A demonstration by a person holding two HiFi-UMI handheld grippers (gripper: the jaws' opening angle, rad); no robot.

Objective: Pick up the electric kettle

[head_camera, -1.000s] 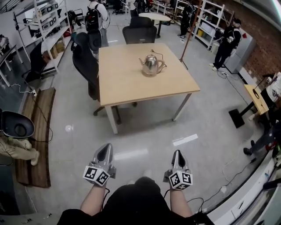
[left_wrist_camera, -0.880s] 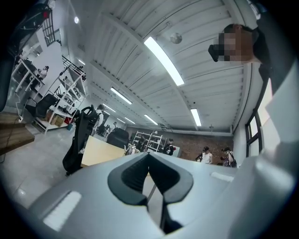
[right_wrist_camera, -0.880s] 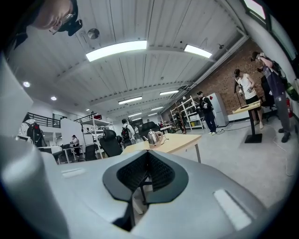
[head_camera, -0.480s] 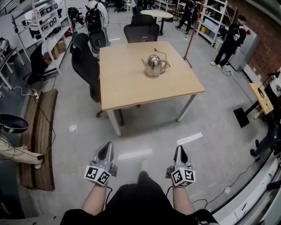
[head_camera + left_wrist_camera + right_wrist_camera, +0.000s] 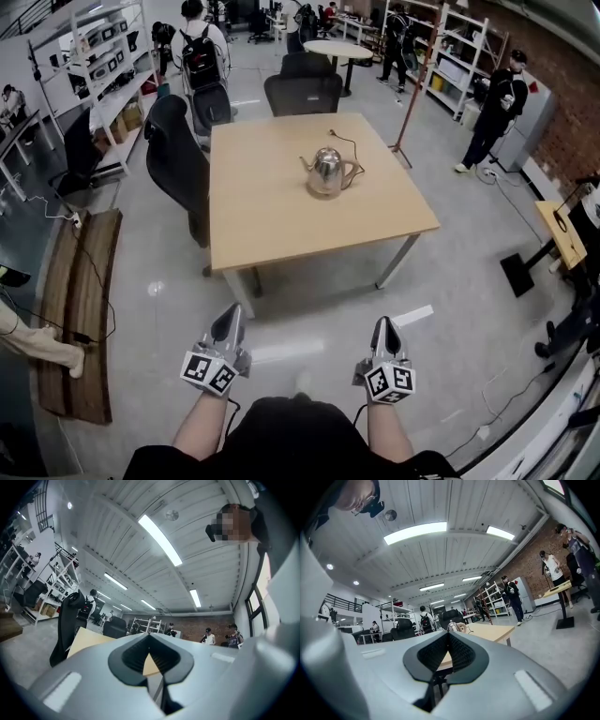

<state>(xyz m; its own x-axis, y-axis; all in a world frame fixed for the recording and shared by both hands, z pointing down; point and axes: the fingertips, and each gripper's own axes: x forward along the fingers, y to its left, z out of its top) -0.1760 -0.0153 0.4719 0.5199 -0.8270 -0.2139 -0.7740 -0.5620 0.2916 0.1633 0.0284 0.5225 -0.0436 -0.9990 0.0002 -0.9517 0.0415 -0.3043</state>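
Note:
The shiny steel electric kettle stands upright on the light wooden table, towards its far right, with its cord trailing behind it. Both grippers are held low in front of the person, over the floor and well short of the table's near edge. My left gripper is shut with nothing in it and so is my right gripper. In the right gripper view the kettle shows small just above the closed jaws. The left gripper view shows only the table's corner past its jaws.
Black office chairs stand at the table's left and far sides. A wooden pallet lies on the floor at left. Shelving and several people stand around the room. A small side table is at right.
The table and kettle have come nearer and sit lower in the head view as the person walks towards them. Both grippers have stayed shut, carried forward together.

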